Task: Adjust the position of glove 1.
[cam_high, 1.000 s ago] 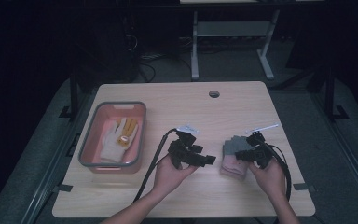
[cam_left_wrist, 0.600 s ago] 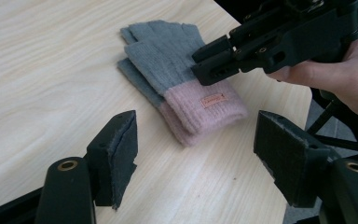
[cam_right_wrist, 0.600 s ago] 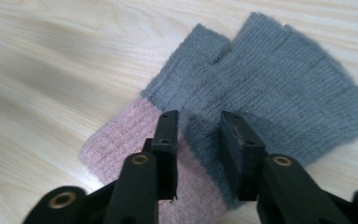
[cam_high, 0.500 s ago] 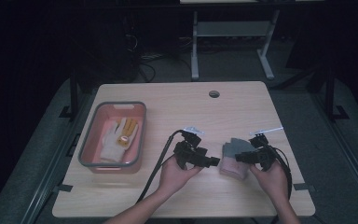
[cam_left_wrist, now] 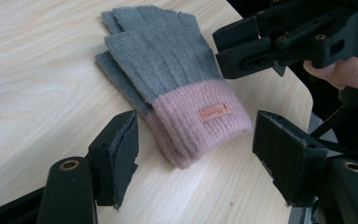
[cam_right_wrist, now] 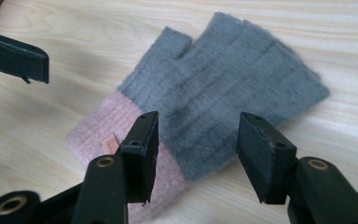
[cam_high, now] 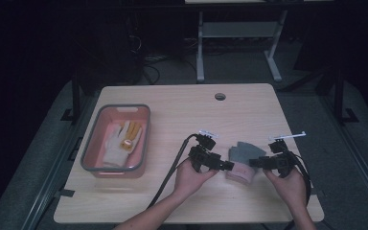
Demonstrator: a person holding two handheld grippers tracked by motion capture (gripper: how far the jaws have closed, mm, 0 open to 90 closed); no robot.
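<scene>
Fingers of the left gripper (cam_left_wrist: 196, 161) stand wide apart and hold nothing; between them, a little ahead of the pads (cam_left_wrist: 123, 158), lies the pink cuff of the grey-and-pink knitted fingerless gloves (cam_left_wrist: 168, 79), a stacked pair flat on the bench. The cuff end with its small orange label points toward this gripper, untouched by either pad. Over on the other side, the right gripper (cam_right_wrist: 196, 154) has just been opening its fingers, and now they stand parted above the gloves where grey knit meets pink, clear of the wool, gripping nothing. From the left gripper view the right gripper's black fingers hang over the gloves' far edge. From the high view the left gripper (cam_high: 227, 166) and right gripper (cam_high: 254, 163) face each other across the gloves (cam_high: 240, 160), each in one hand, near the front right of the light wooden bench (cam_high: 182, 110). Well apart to the left sits a pink plastic tray with a grey rim (cam_high: 88, 158), holding a white-and-yellow glove (cam_high: 122, 139).
</scene>
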